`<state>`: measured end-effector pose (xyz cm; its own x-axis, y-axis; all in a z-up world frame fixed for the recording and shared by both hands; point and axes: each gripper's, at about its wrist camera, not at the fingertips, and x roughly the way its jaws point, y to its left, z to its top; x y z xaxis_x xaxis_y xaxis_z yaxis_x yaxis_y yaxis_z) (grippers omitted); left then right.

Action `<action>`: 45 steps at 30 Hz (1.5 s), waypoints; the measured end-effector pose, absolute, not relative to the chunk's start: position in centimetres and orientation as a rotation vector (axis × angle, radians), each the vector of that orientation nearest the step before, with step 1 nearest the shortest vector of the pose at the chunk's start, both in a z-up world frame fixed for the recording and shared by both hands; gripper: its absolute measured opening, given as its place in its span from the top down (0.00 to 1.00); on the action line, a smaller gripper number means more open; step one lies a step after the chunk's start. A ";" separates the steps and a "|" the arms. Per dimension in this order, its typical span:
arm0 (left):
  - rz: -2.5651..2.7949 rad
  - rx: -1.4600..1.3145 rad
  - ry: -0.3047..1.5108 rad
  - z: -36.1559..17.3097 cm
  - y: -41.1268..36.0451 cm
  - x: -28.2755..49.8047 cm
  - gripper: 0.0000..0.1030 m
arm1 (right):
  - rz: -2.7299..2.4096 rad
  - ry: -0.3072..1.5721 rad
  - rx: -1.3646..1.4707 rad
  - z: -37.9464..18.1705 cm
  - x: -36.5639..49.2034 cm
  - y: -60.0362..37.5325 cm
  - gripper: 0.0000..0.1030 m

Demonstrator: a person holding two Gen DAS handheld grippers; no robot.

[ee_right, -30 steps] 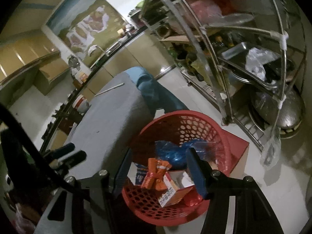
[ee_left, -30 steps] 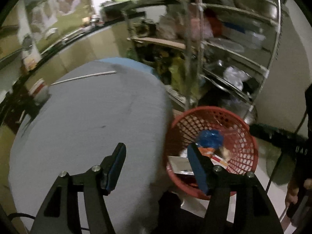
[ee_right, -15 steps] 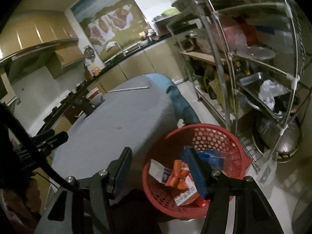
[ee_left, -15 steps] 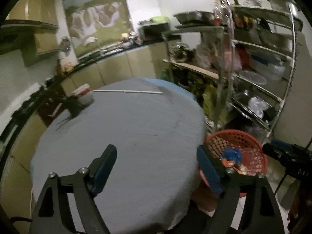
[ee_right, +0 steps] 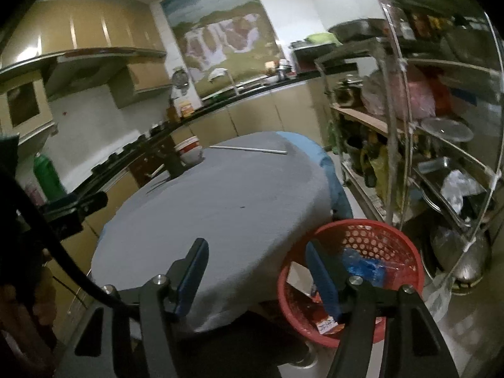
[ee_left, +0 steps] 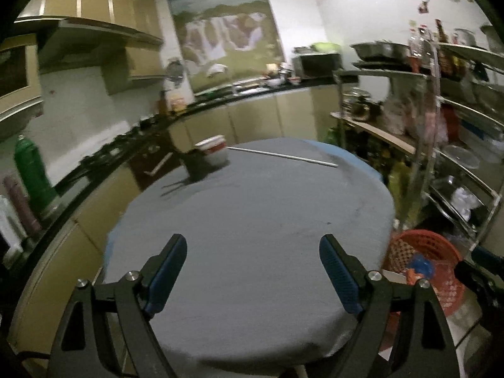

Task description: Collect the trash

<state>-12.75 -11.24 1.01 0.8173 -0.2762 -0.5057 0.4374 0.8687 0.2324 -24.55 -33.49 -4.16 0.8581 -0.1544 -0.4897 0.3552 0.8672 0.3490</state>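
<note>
Dim kitchen: beige cabinets (ee_left: 258,116), waterfall mural (ee_left: 220,31), metal shelving rack (ee_right: 441,132), grey-clothed round table (ee_left: 258,220).

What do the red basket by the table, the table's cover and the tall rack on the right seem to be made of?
Red basket: likely moulded plastic, with a uniform colour and a regular grid of holes.
Table cover: grey cloth, matte, draping softly over the edge, with a blue layer showing beneath.
Rack: metal, probably steel or chrome-plated, with shiny thin rails catching highlights.

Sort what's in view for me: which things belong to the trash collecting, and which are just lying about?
Job:
- red perforated plastic basket
- crumpled blue plastic wrapper inside it
- orange and white cartons inside it

Lying about:
- long white rod on the grey tablecloth
- white tub with red band
- metal wire shelving
</note>
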 end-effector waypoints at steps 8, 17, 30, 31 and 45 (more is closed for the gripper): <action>-0.310 0.274 0.475 2.7 -7.0 -12.8 0.16 | -0.229 0.457 0.369 -1.8 -23.9 -29.6 0.34; -0.237 0.182 0.472 3.8 -3.0 -12.8 0.13 | -0.242 0.467 0.287 0.8 -22.3 -25.7 0.34; -0.201 0.144 0.463 3.6 -1.3 -12.4 0.12 | -0.288 0.428 0.155 4.1 -21.5 -21.0 0.34; -0.201 0.144 0.464 3.6 -1.3 -12.3 0.12 | -0.289 0.427 0.152 4.3 -21.4 -20.9 0.34; -0.169 0.122 0.472 3.6 -0.7 -12.0 0.12 | -0.253 0.471 0.167 5.3 -18.9 -20.1 0.34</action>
<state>-11.99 -0.67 3.55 0.8772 -0.1334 -0.4613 0.1896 0.9788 0.0776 -18.91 -20.06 5.32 0.8606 -0.2016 -0.4676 0.2783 0.9552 0.1004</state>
